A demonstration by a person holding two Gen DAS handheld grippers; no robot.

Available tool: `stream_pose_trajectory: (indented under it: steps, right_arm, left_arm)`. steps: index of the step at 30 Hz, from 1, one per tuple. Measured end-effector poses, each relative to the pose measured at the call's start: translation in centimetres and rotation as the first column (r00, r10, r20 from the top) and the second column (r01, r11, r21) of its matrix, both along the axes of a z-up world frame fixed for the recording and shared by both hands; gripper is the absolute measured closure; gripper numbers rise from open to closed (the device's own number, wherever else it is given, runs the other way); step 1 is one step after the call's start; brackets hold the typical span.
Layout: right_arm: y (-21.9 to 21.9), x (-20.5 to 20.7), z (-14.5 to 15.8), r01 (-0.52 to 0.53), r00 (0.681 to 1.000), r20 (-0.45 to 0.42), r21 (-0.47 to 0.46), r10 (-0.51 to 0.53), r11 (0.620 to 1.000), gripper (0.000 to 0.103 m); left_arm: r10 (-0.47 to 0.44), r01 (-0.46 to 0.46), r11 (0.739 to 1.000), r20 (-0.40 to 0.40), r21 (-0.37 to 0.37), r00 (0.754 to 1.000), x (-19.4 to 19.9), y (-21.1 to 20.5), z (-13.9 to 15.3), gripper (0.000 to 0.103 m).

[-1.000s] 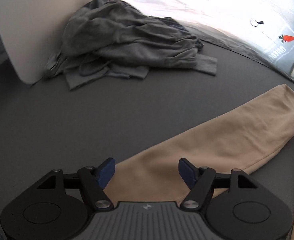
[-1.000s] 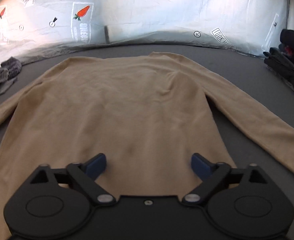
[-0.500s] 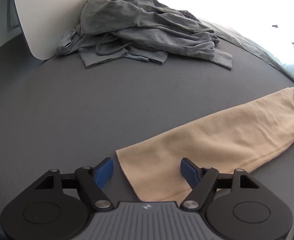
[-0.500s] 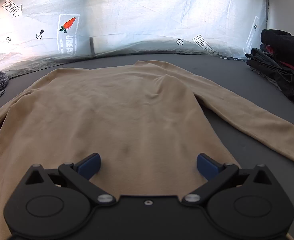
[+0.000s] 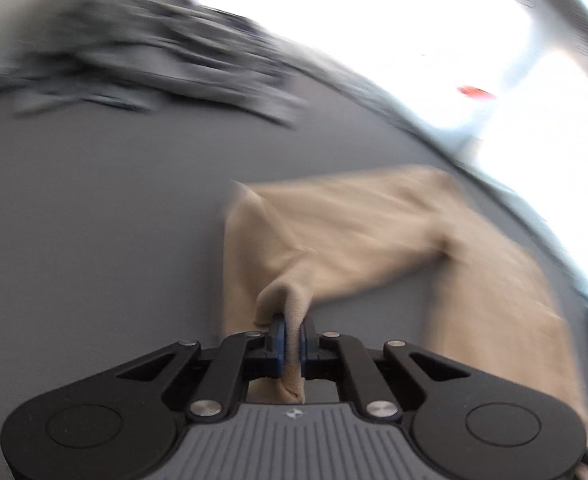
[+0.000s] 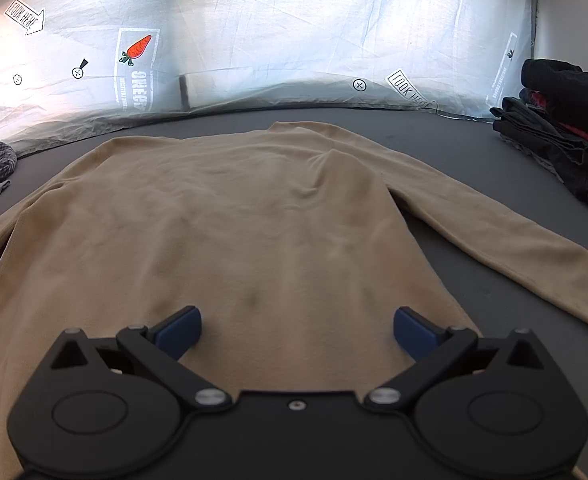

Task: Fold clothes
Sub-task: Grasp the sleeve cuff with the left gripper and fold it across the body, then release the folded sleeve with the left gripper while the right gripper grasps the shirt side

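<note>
Left gripper (image 5: 290,338): jaws pressed together, pinching the cuff end of the tan sweater's left sleeve (image 5: 333,236), lifted in a fold at lower centre of the blurred left view. Right gripper (image 6: 297,330): jaws spread, nothing between them, hanging over the tan sweater (image 6: 230,232), which lies flat on the grey tabletop (image 6: 473,148).

We judge the sleeve fold is starting; next, carry the cuff across the body, keeping it clear of wrinkles.

A second ago the left jaws stood wide over the flat sleeve; the grey clothes pile (image 5: 142,48) showed sharp.
</note>
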State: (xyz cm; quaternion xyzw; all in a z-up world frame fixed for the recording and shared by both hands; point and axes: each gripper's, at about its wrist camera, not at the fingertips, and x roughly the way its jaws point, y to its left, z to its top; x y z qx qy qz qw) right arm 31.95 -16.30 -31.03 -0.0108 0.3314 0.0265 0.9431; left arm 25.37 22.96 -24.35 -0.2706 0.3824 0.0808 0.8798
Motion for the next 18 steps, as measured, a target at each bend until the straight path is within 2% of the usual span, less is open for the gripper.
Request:
stream_pose_trajectory:
  steps: [2, 3, 5, 7, 9, 11, 13, 15, 17, 18]
  right_arm:
    - [0.0, 0.0, 0.0, 0.000, 1.000, 0.000, 0.000, 0.000, 1.000, 0.000]
    - [0.0, 0.0, 0.0, -0.001, 1.000, 0.000, 0.001, 0.001, 1.000, 0.000]
    - [0.0, 0.0, 0.0, -0.001, 1.000, 0.000, 0.001, 0.001, 1.000, 0.000]
    - [-0.1, 0.0, 0.0, -0.002, 1.000, 0.000, 0.002, 0.002, 1.000, 0.000]
    - [0.0, 0.0, 0.0, -0.002, 1.000, -0.001, 0.003, 0.002, 1.000, 0.000]
    - [-0.1, 0.1, 0.0, -0.002, 1.000, -0.002, 0.004, 0.002, 1.000, 0.000]
    - [-0.1, 0.1, 0.1, -0.004, 1.000, -0.004, 0.006, 0.004, 1.000, 0.000]
    - [0.0, 0.2, 0.1, -0.009, 1.000, -0.011, 0.001, 0.009, 1.000, 0.000]
    - [0.0, 0.2, 0.4, -0.011, 1.000, -0.026, 0.010, 0.012, 1.000, 0.001]
    - [0.0, 0.3, 0.6, -0.010, 0.999, -0.035, 0.018, 0.011, 1.000, 0.005]
  left_arm:
    - [-0.126, 0.128, 0.991, 0.042, -0.038, 0.991, 1.2, -3.0, 0.4, 0.094]
    - [-0.202, 0.205, 0.978, 0.065, -0.047, 0.977, 1.8, -4.6, 0.7, 0.094]
    - [-0.311, 0.315, 0.949, 0.093, -0.033, 0.946, 2.5, -7.3, 1.2, 0.082]
    - [-0.381, 0.382, 0.924, 0.106, 0.004, 0.919, 2.9, -9.0, 1.5, 0.077]
    - [-0.389, 0.389, 0.921, 0.101, 0.019, 0.916, 2.7, -9.5, 1.6, 0.067]
    - [-0.360, 0.360, 0.933, 0.085, 0.008, 0.929, 2.5, -8.8, 1.3, 0.058]
    - [-0.317, 0.317, 0.948, 0.054, 0.011, 0.947, 2.1, -7.9, 0.9, 0.057]
    - [-0.275, 0.275, 0.960, -0.009, 0.049, 0.961, 2.0, -7.0, 0.4, 0.057]
    - [-0.250, 0.256, 0.962, -0.071, 0.095, 0.966, 1.8, -6.4, -0.1, 0.057]
    - [-0.241, 0.251, 0.961, -0.098, 0.114, 0.966, 1.6, -6.1, -0.4, 0.057]
